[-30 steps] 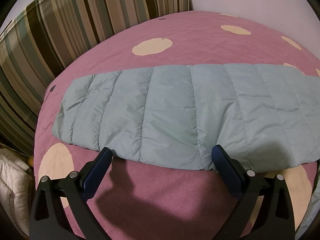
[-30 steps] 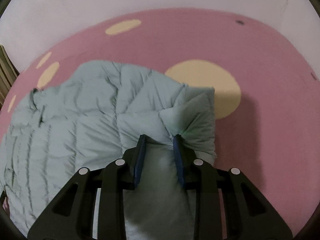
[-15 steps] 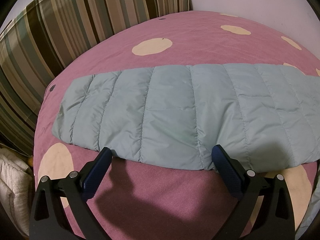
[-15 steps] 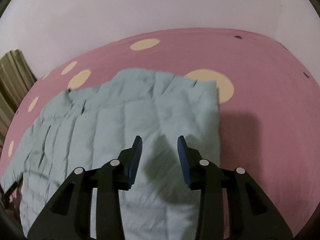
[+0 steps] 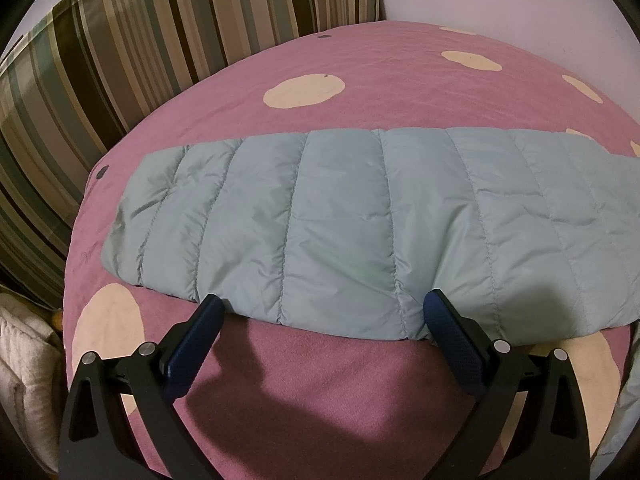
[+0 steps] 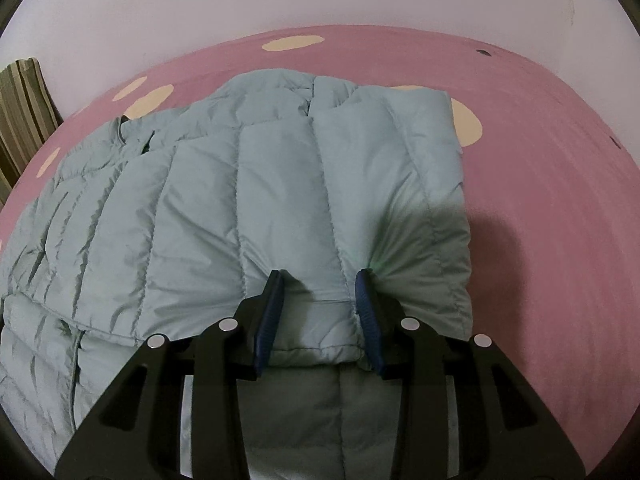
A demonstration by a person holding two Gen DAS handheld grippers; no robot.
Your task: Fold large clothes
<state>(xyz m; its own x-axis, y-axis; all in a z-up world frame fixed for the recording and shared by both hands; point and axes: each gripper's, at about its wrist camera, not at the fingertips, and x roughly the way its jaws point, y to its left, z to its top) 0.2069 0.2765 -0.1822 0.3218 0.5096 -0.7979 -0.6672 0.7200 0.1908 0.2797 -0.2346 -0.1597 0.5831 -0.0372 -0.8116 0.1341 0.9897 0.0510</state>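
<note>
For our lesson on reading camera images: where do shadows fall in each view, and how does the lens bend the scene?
Left wrist view: the tongs cast a dark shadow on the purple cover in front of the jacket; the bed bulges into a dome. Right wrist view: shadow darkens the jacket's right edge and the cover beside it; black corners frame both views.

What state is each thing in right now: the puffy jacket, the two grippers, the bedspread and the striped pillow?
Puffy jacket: lying on the bed, partly folded, one quilted layer doubled over another.
Left gripper: wide open at the jacket's near edge, gripping nothing.
Right gripper: part open over the folded layer, fabric between its fingers, no clear pinch.
Bedspread: spread flat under the jacket.
Striped pillow: propped at the bed's edge.
</note>
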